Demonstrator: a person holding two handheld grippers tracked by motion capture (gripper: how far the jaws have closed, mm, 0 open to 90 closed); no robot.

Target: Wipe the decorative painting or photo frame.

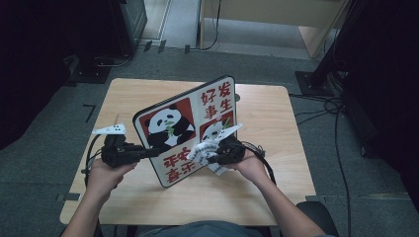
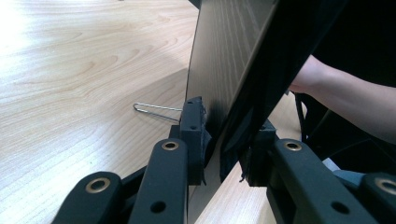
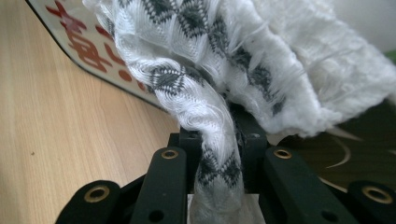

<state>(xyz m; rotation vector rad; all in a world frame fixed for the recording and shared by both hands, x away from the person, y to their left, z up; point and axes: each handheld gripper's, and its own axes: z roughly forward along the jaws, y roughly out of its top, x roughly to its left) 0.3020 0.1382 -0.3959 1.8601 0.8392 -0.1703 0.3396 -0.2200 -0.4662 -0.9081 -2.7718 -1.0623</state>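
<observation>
A flat board (image 1: 185,126) printed with pandas and red characters stands tilted on its lower corner over the wooden table (image 1: 267,113). My left gripper (image 1: 148,152) is shut on its left edge; in the left gripper view the dark board edge (image 2: 243,102) sits clamped between the jaws. My right gripper (image 1: 217,154) is shut on a white cloth with a grey pattern (image 1: 205,152) and presses it against the board's printed face. In the right gripper view the cloth (image 3: 215,93) bunches up between the jaws, with the board (image 3: 88,46) behind it.
A thin wire clip (image 2: 156,110) lies on the table beside the board's foot. A small dark knob (image 1: 237,97) sits behind the board's top corner. Cables (image 1: 321,106) and a stand base (image 1: 311,81) lie on the floor to the right. A person's forearm (image 2: 350,100) reaches in behind the board.
</observation>
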